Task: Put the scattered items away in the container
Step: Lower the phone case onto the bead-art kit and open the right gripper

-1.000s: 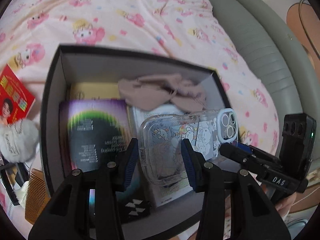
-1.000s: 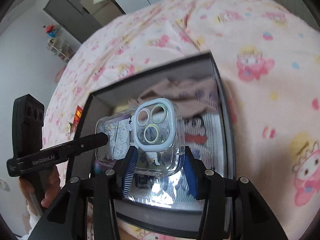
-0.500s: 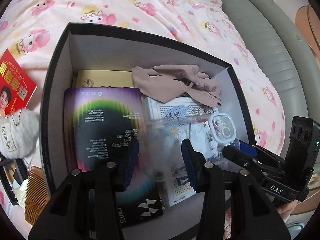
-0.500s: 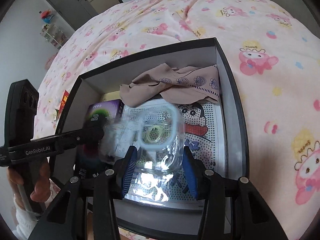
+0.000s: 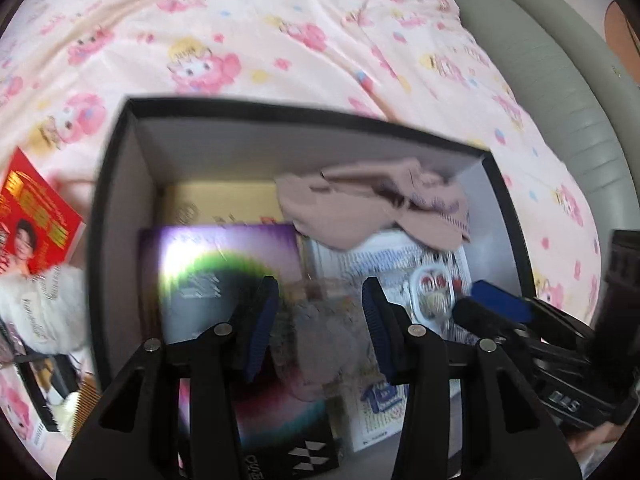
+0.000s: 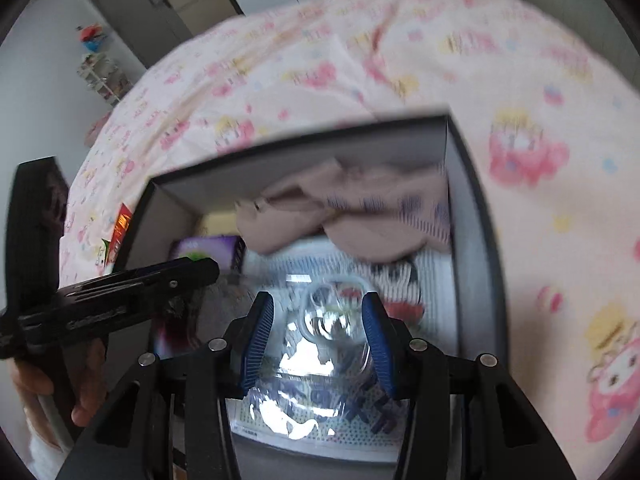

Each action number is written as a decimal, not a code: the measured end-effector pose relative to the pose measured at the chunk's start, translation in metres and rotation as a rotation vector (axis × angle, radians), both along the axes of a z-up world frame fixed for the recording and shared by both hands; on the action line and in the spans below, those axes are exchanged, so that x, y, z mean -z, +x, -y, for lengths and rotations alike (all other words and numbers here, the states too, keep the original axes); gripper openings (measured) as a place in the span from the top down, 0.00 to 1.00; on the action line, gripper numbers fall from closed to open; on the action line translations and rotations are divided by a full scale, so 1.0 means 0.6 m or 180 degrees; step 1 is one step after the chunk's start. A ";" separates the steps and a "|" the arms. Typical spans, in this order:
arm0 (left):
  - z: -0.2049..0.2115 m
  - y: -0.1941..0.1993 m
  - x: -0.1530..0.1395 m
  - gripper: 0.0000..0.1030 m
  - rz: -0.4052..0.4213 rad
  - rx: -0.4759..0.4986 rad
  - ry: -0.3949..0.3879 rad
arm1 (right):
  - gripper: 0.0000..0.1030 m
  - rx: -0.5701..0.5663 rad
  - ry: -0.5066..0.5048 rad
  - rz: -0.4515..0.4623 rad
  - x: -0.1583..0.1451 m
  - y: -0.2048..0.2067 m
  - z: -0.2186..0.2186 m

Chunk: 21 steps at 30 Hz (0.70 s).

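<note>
A black open box [image 5: 120, 200] sits on the pink cartoon bedspread [image 5: 280, 40]. It holds a beige cloth [image 5: 372, 208], a purple and black booklet [image 5: 216, 280] and a cartoon sheet [image 6: 400, 280]. A clear phone case [image 6: 332, 320], blurred by motion, lies low inside the box over these. My right gripper [image 6: 318, 298] is shut on its camera end. My left gripper [image 5: 320, 284] is shut on the other end, where the case [image 5: 320, 340] shows as a smear between the pads. Each gripper also appears in the other's view: the left gripper [image 6: 212, 270] and the right gripper [image 5: 472, 296].
Left of the box lie a red printed card [image 5: 36, 220], a white fluffy pompom [image 5: 40, 312] and a brown comb [image 5: 86, 404]. A grey-green padded edge [image 5: 560, 80] runs along the bed's right side. A person's hand [image 6: 84, 392] holds the left tool.
The phone case has tipped from upright to nearly flat and sunk into the box, with both grippers still on it. Both views shifted slightly and blurred.
</note>
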<state>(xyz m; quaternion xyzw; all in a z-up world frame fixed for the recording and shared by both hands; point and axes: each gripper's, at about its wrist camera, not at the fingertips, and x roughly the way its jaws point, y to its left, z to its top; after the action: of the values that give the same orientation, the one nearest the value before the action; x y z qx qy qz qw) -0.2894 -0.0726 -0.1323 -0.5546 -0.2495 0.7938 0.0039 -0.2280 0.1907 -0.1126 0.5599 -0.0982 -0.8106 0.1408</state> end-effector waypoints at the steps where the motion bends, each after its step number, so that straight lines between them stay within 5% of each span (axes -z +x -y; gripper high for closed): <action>1: -0.004 -0.001 0.004 0.58 0.0025 0.0051 0.0054 | 0.59 0.0013 -0.0039 0.0122 0.011 -0.001 -0.002; 5: 0.003 0.006 0.011 0.58 0.0018 0.0225 0.0926 | 0.59 -0.0055 -0.0286 0.0368 0.022 0.016 -0.002; 8: 0.002 0.020 0.001 0.58 -0.0042 0.0164 0.0544 | 0.59 -0.0122 -0.0512 0.0366 0.009 0.051 -0.006; 11: 0.013 0.009 -0.002 0.58 -0.0036 -0.0066 0.0076 | 0.59 -0.0095 -0.0125 0.0106 -0.008 0.062 -0.001; 17: -0.011 -0.033 0.029 0.58 0.0230 0.0044 0.0104 | 0.59 -0.0135 0.0379 -0.0028 -0.013 -0.009 0.035; 21: -0.025 -0.035 0.034 0.64 0.0250 0.0144 0.0213 | 0.59 -0.0083 0.0237 0.0244 0.019 -0.045 0.034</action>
<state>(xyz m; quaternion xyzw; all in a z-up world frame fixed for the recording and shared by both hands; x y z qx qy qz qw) -0.3104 -0.0576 -0.1526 -0.5904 -0.2634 0.7624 0.0307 -0.2548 0.1705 -0.1238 0.5967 -0.0660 -0.7897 0.1265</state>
